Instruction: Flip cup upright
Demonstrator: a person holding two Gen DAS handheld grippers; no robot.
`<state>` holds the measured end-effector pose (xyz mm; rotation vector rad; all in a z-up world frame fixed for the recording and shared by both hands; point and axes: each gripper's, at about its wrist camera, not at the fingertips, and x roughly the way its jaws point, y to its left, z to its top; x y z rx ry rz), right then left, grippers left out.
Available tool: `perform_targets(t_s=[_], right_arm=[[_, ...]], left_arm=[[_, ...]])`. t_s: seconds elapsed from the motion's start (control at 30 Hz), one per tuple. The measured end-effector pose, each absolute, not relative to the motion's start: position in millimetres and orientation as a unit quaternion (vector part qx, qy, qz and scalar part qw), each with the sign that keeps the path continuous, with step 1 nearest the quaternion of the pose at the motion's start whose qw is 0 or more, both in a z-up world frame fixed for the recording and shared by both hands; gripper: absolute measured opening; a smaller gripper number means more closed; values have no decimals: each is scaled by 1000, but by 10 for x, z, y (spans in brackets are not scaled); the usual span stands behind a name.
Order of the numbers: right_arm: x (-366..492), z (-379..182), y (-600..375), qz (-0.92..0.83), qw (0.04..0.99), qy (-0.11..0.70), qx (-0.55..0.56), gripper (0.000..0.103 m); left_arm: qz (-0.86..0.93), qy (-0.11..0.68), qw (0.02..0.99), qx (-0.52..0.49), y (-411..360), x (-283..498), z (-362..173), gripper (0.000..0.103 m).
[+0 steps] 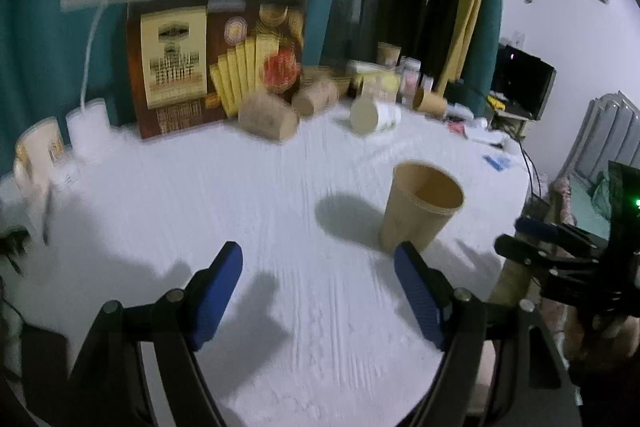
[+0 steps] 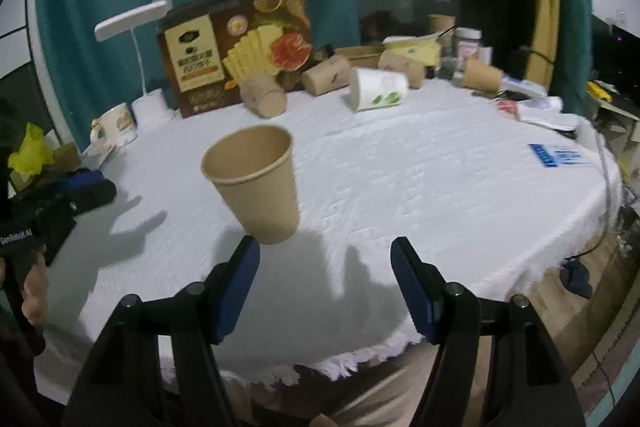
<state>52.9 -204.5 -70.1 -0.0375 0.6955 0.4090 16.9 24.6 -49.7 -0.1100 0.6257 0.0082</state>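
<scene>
The clutter at the back of the table (image 2: 440, 163) is blurred. The brown paper cup (image 2: 256, 183) stands upright on the white cloth, just ahead of both hand-held grippers, left (image 1: 318, 267) and right (image 2: 325, 263), each open and empty.

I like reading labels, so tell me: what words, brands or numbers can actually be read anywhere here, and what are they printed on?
"GenRobot.AI": white lettering on the black handheld left gripper, seen at the left edge of the right wrist view.
Brown and yellow printed food box: lettering too blurred to read.
Blue and white printed card: print too small to read.
White paper cup with green leaves: no readable text.
Upright plain brown paper cup: no text.
</scene>
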Motion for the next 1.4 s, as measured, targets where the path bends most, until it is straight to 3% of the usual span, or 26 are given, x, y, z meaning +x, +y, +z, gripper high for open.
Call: perform_targets(t_s=[0.4, 0.53, 0.93, 1.0, 1.07, 1.4], right_arm=[[209, -20, -2331, 171, 947, 273, -6, 65], [130, 190, -2350, 166, 953, 252, -10, 65], [-26, 547, -2173, 165, 962, 219, -7, 65], [-6, 536, -2110, 168, 960, 224, -7, 69], [6, 514, -2061, 171, 959, 225, -5, 86], [94, 417, -1928, 166, 957, 236, -11, 87]], left_arm=[[2, 198, 980, -12, 83, 2, 113, 84], [22, 175, 984, -23, 111, -63, 274, 90], [-16, 137, 989, -51, 220, -253, 536, 94], [-15, 140, 989, -46, 240, -250, 507, 94], [-12, 144, 989, -42, 262, -247, 471, 94], [-8, 162, 987, -19, 324, -166, 335, 95]])
